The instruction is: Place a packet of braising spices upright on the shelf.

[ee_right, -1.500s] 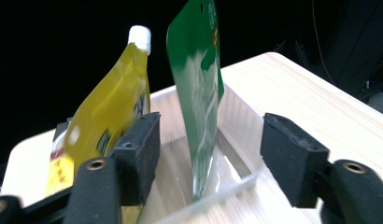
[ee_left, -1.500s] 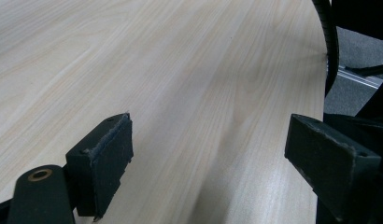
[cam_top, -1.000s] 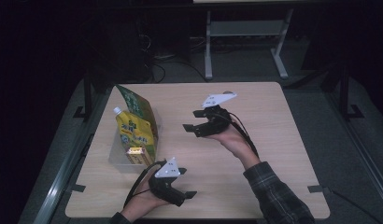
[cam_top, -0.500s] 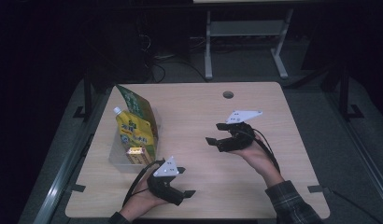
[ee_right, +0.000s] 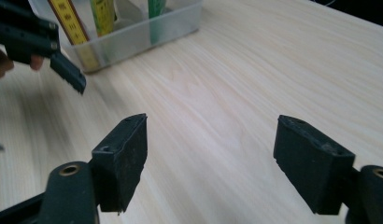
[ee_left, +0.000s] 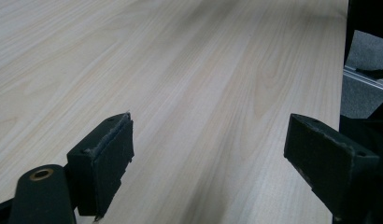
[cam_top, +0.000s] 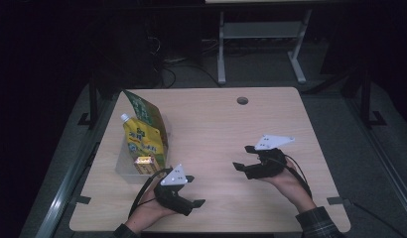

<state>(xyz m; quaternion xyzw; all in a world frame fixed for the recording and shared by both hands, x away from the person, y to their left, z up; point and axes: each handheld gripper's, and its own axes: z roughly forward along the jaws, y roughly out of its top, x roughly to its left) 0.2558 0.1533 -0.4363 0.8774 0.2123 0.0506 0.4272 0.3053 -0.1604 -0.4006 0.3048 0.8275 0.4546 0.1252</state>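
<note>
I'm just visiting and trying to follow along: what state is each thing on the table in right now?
Left gripper: jaws open, nothing between them.
Right gripper: jaws have just been opening, wide apart, nothing between them.
Clear bin: upright on the table, packed with packages.
Yellow spout pouch: standing in the bin, cap on.
Green carton: leaning in the bin.

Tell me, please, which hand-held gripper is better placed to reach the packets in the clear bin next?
Probably the left hand-held gripper: it rests right beside the clear bin holding the packets, jaws open and empty. The right hand-held gripper sits farther off across bare table.
</note>
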